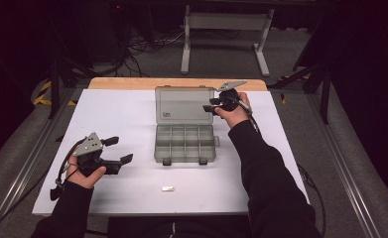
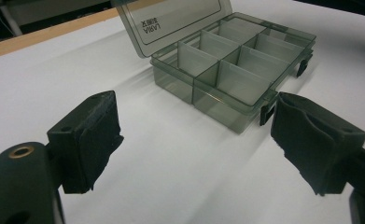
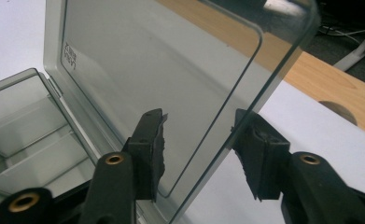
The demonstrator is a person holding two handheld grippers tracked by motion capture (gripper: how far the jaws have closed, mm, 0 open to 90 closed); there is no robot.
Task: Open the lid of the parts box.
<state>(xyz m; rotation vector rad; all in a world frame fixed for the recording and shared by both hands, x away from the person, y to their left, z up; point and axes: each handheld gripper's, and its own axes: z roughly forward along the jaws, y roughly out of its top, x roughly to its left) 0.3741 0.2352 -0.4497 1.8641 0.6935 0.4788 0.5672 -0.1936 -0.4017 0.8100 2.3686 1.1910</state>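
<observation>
Your right gripper (image 1: 212, 106) reached the raised lid (image 1: 184, 104) of the smoky-grey compartment box (image 1: 185, 143), which sat open near the middle of the white tabletop (image 1: 122, 119), its lid standing up at the far side with the hinge along the back. In the right gripper view, the lid's (image 3: 161, 70) free corner edge stood between the two fingers (image 3: 148, 149), one finger on the inner face side and the other outside; a gap showed on both sides, so the pads were parted around the lid rather than pressing it. Your left gripper (image 1: 119, 151) rested well apart from the box at the near left of the tabletop, aimed towards it, and the left gripper view showed its fingers (image 2: 89, 140) spread wide with nothing but bare tabletop between them and the box's (image 2: 236, 70) divided compartments empty beyond. A small pale object (image 1: 168, 188), too small to identify, lay on the tabletop in front of the box, near your edge.
</observation>
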